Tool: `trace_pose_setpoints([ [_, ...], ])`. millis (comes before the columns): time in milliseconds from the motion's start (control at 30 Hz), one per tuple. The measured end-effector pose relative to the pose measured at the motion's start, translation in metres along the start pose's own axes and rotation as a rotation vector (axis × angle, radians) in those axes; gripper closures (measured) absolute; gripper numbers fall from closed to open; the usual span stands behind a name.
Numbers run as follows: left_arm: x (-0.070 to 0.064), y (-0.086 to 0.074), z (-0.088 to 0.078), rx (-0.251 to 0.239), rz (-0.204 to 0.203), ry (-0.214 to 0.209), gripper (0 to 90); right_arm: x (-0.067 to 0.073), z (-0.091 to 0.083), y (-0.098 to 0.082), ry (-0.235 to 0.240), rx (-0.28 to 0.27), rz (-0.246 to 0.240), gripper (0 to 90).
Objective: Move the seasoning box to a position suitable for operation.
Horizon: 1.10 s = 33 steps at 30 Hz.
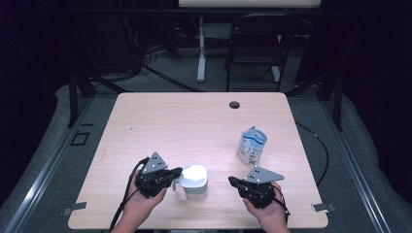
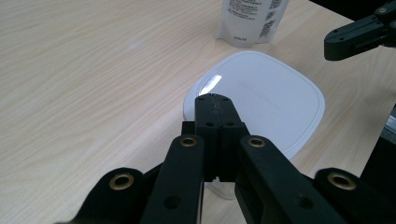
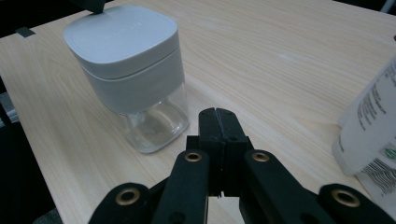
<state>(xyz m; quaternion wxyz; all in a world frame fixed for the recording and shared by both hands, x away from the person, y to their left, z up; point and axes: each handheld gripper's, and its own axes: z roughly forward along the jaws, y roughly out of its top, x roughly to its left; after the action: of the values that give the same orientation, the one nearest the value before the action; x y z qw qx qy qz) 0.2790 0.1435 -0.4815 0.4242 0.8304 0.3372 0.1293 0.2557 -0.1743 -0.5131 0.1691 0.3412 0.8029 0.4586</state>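
Note:
A clear glass jar with a white square lid point(image 1: 194, 181) point(image 2: 261, 100) point(image 3: 126, 70) stands near the table's front edge, between the two hands. My left gripper point(image 1: 178, 172) point(image 2: 215, 97) is shut, empty, its tips at the lid's left edge and just above it. My right gripper point(image 1: 231, 180) point(image 3: 217, 112) is shut too, holding nothing, a short way right of the jar. A white and blue refill pouch point(image 1: 251, 144) point(image 2: 252, 21) point(image 3: 371, 130) stands upright behind the right gripper.
The light wooden table point(image 1: 184, 121) has a round cable hole point(image 1: 234, 104) near its far edge. A folding chair point(image 1: 255, 46) and a desk leg point(image 1: 201, 48) stand beyond the table. Tape marks point(image 1: 73, 209) sit at the front corners.

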Motion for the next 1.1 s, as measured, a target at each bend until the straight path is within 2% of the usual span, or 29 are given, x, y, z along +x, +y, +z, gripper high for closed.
trace_pose_setpoints([
  [567,0.001,-0.002,0.000,-0.012,-0.004,-0.002,90.0,0.016,0.017,0.017,0.069,0.003,-0.052,90.0],
  [1100,0.001,-0.002,0.000,-0.017,-0.012,-0.003,90.0,0.023,0.033,0.017,0.096,0.025,-0.066,90.0],
])
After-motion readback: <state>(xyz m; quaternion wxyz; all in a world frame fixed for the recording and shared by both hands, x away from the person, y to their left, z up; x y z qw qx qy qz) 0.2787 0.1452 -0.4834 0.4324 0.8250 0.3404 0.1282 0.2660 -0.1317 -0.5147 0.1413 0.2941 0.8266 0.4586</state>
